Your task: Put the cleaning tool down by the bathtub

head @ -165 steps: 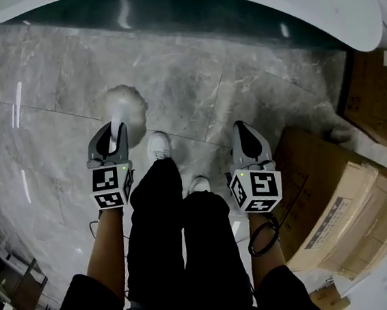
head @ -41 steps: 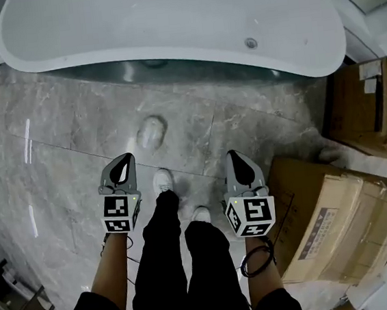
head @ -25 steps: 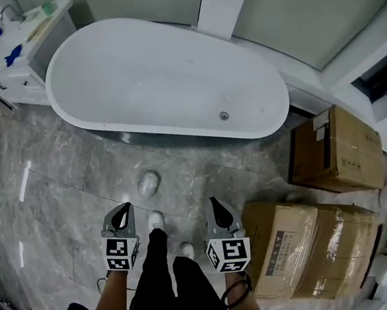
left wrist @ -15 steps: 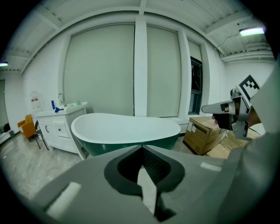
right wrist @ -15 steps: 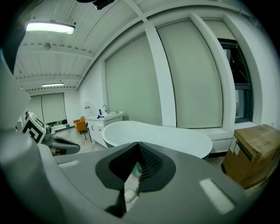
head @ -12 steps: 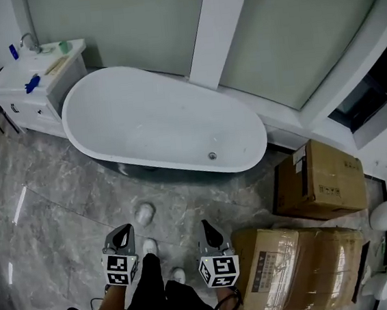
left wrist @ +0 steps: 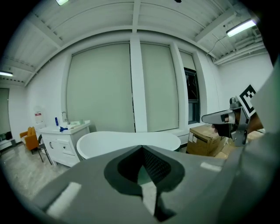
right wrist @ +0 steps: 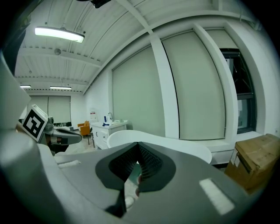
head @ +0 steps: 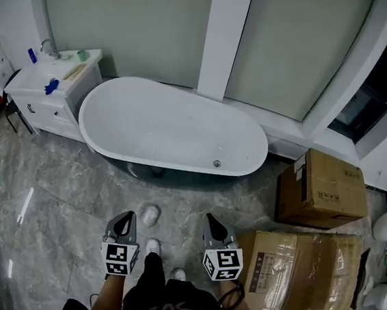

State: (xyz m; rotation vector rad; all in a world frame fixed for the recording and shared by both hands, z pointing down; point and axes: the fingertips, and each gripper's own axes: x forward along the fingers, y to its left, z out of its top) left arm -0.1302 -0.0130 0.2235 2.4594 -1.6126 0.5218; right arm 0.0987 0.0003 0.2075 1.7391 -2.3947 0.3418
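The cleaning tool lay on the floor near the bathtub, so I judged the job done. My left gripper and right gripper were closed, holding nothing, no longer needed.

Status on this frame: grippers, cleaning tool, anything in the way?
Left gripper shut, empty. Right gripper shut, empty. Cleaning tool on floor near bathtub, apart from both grippers. Cardboard boxes off right, not obstructing.

Cleaning tool out of left claw.
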